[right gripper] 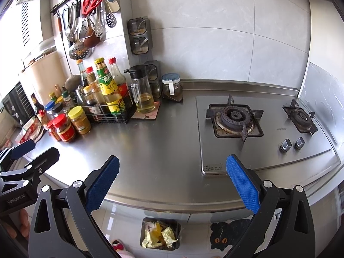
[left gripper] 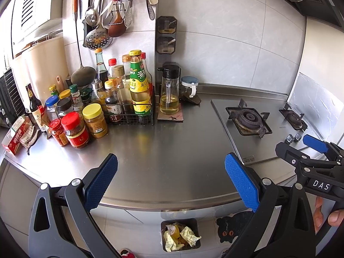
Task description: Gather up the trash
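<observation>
**A:** Left wrist view first: my left gripper (left gripper: pixel 171 185) hangs over the front edge of the steel counter (left gripper: pixel 167 150), fingers spread wide, nothing between them. The right gripper (right gripper: pixel 172 185) is the same, spread and empty, just beside it toward the stove (right gripper: pixel 234 118).

**B:** Where's the trash, then?

**A:** Below both of us. The small dark bin (left gripper: pixel 194 222) hangs on the cabinet front under the counter lip, and it already holds crumpled yellowish paper (left gripper: pixel 189 235) plus some orange scraps. I can't spot any loose trash on the counter itself.

**B:** Which hand is nearer the bin?

**A:** Hard to call. In each view it sits almost straight down between the fingers, a touch right of centre on the left camera, a touch left on the right one, so it's between the two. Its long side runs along the counter edge.

**B:** Other containers?

**A:** A wire basket (left gripper: pixel 137 116) of sauce bottles, and an oil jug (left gripper: pixel 169 92) about a third full. My guess is collecting is nearly done.
</observation>
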`<state>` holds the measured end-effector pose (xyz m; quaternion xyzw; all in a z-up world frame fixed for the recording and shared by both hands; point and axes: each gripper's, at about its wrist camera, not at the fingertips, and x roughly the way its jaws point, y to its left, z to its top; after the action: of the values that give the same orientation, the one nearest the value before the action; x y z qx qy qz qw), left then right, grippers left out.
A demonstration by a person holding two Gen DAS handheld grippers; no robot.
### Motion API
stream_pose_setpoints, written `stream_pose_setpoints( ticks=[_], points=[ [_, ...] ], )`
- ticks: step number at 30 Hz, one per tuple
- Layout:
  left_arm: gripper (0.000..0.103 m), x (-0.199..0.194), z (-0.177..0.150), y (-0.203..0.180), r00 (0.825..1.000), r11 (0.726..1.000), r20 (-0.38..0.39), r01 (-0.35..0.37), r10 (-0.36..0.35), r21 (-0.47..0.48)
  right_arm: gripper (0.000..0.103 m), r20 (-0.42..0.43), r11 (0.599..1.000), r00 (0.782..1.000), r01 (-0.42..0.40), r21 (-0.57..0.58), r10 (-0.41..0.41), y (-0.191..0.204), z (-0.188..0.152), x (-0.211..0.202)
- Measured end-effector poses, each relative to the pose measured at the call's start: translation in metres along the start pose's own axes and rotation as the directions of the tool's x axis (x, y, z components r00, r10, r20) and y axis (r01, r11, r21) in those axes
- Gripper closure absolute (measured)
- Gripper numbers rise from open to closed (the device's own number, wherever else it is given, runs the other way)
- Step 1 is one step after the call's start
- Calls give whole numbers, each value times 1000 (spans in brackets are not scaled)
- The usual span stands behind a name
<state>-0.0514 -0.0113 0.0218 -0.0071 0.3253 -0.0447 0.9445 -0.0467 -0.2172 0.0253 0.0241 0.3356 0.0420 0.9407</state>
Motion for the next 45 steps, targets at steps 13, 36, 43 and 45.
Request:
stream_pose_setpoints(
  ticks=[13,36,43,45],
  points=[
    [8,0,-1,0,1000,1000,1,0,0,-3,3,4,1000,1000,4,-2,-4,0,0,0],
    [8,5,-6,6,998,997,-21,-57,56,-53,3,-26,1000,1000,11,-28,-12,7,-3,8],
    [8,9,-5,10,997,996,-59,-61,58,-69,3,-25,1000,1000,12,-29,-13,8,-2,7],
    [8,9,-6,13,996,995,-60,-66,61,-81,3,-24,999,1000,13,-30,-14,9,-2,7]
  ],
)
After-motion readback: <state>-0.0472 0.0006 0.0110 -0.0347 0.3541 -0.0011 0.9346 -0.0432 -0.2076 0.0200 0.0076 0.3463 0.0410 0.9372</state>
